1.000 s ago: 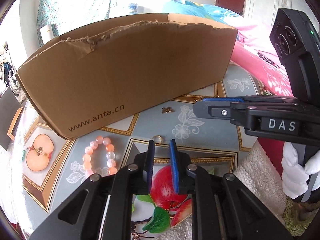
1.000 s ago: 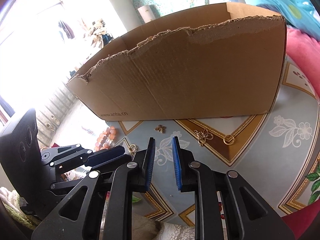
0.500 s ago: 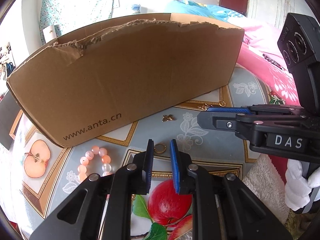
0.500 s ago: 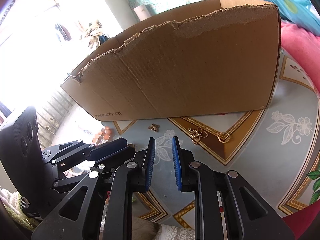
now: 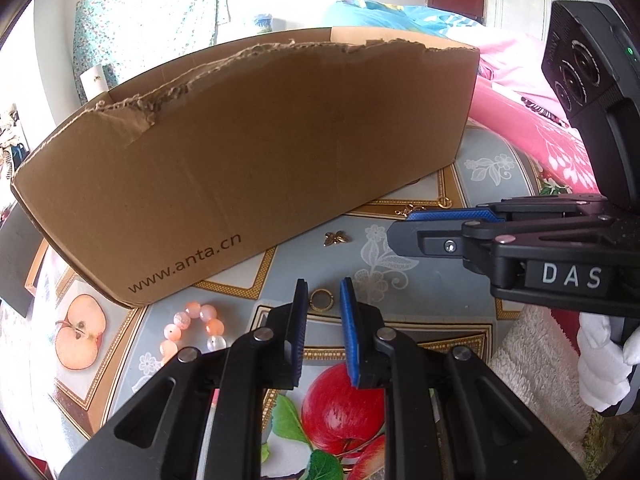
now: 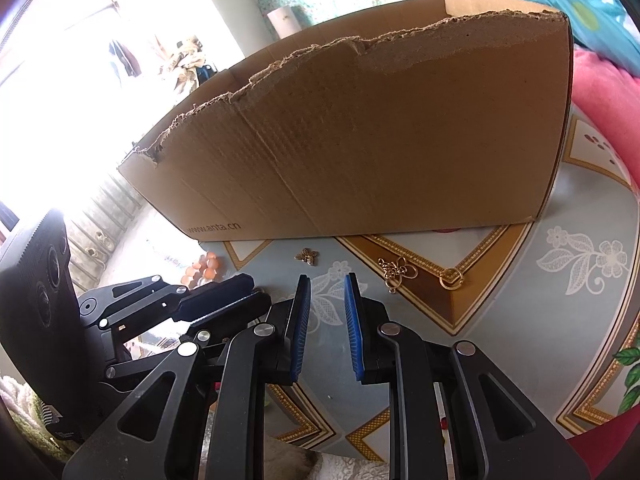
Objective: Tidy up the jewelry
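A fruit-printed tablecloth (image 5: 408,364) lay under a torn cardboard box (image 5: 260,152); its inside stayed hidden. You aimed your left gripper (image 5: 323,312) steeply down, jaws slightly parted and empty, a gold ring (image 5: 321,300) just beyond its tips. Your right gripper (image 6: 327,308) hovered likewise, empty, before the box, near a chain charm (image 6: 397,270).

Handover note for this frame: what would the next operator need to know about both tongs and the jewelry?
Left tongs: slightly parted, empty, lined up just short of the small gold ring on the fruit-print tablecloth.
Right tongs: slightly parted, empty.
Jewelry lies loose in front of the torn brown cardboard box: peach bead bracelet, gold butterfly charm, gold filigree pendant, second gold ring.
Done: no piece shown gathered; the box's inside is hidden.
Left: all five.
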`<state>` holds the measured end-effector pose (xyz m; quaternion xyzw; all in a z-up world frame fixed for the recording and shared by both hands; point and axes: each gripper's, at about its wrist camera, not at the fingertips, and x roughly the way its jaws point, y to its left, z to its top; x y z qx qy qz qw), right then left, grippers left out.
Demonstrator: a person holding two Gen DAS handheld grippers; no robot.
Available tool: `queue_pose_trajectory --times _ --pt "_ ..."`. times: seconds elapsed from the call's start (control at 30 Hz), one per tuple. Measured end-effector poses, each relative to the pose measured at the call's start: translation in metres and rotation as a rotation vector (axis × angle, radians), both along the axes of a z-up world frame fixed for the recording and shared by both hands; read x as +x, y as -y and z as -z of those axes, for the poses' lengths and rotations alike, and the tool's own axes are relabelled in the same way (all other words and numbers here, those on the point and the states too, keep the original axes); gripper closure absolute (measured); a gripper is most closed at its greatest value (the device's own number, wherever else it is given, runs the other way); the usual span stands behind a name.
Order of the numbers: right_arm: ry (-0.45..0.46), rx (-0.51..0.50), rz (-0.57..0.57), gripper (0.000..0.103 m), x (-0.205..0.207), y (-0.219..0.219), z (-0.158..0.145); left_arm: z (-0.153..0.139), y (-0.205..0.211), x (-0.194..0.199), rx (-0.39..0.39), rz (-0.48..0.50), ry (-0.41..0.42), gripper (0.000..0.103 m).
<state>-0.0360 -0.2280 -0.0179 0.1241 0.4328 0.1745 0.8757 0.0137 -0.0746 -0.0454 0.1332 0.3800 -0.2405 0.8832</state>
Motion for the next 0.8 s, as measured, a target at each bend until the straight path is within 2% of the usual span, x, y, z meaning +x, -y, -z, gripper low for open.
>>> queue_pose_trajectory --times 0.13,0.2,0.3,0.8 --pt "0.005 -0.008 -0.001 0.084 0.001 -0.004 -0.001 0.0 0.0 0.0 -0.004 0.006 -0.001 0.088" --pt "0.011 -0.014 -0.001 0.084 0.0 -0.006 -0.003 0.0 0.0 0.0 -0.003 0.013 0.006 0.092" --pt "0.02 -0.029 -0.004 0.084 0.0 -0.008 -0.005 0.001 0.0 -0.001 -0.002 0.018 0.013 0.093" --pt "0.059 -0.126 -0.048 0.083 0.018 -0.036 -0.004 0.001 -0.015 0.001 -0.027 -0.009 0.006 0.093"
